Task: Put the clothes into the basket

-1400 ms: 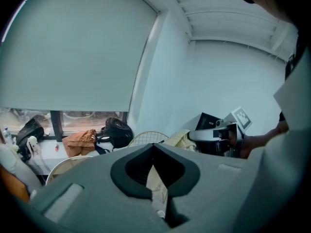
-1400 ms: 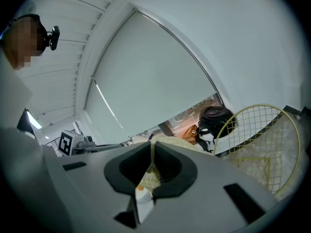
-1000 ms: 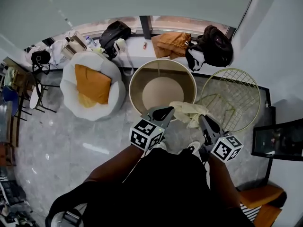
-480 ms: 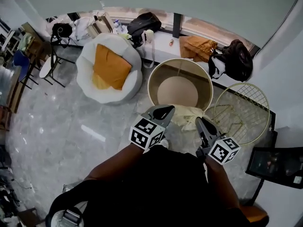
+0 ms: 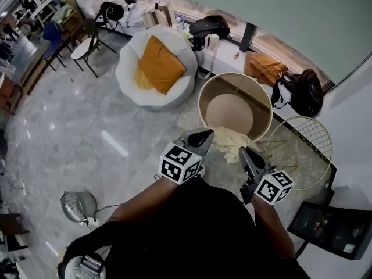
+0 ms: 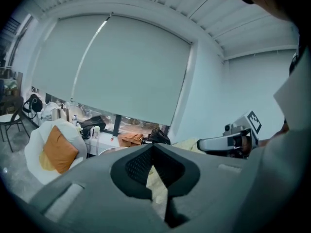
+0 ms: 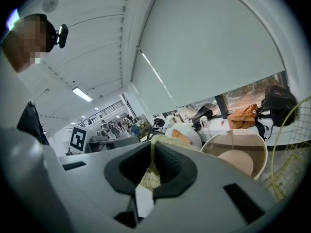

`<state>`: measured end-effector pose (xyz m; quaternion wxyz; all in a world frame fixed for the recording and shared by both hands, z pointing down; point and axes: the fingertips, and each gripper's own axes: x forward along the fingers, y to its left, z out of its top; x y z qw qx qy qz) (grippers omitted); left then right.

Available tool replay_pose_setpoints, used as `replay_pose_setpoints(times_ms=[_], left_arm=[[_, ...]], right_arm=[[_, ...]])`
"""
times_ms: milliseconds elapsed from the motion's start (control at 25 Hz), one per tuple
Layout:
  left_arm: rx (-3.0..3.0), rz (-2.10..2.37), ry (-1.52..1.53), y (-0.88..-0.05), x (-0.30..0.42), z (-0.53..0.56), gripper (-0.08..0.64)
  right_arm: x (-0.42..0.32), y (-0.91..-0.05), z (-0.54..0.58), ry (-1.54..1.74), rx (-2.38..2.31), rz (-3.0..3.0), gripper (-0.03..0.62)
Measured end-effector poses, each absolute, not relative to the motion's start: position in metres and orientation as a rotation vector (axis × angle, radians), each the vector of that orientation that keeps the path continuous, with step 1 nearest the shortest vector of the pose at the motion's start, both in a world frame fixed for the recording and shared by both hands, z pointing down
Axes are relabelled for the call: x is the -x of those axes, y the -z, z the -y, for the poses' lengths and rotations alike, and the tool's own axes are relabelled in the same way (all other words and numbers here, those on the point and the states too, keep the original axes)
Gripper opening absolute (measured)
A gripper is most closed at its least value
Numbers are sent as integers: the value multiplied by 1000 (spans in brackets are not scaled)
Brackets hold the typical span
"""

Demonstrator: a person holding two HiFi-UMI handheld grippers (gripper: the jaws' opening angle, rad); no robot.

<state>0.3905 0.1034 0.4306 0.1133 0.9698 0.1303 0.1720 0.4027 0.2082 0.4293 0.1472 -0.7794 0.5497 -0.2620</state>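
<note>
As viewed lower centre, left gripper (image 5: 208,135): jaws pinched shut on a pale yellow cloth garment (image 5: 233,142).
Garment: strung between both grippers, at the lower rim of the round beige basket (image 5: 232,85).
Right gripper (image 5: 244,153): jaws clamped narrow on the garment.

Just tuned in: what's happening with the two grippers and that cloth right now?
A person holds a gripper in each hand. The left gripper and the right gripper are both clamped on one pale yellow garment, which hangs between them. It is held at the near rim of the round beige basket and is not yet inside. What shows of the basket's bottom is bare. A yellow wire basket stands just to its right.
</note>
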Motion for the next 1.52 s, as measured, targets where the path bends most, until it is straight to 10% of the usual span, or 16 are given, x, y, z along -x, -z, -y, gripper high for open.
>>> replay_pose_setpoints(times_ms=[680, 1520], left_arm=[[-2832, 74, -617, -464, -191, -121, 0], [-2627, 830, -452, -452, 14, 88, 0]], right_arm=[[-247, -468, -218, 890, 1985, -1905, 35], [-92, -445, 31, 897, 1501, -2516, 35]])
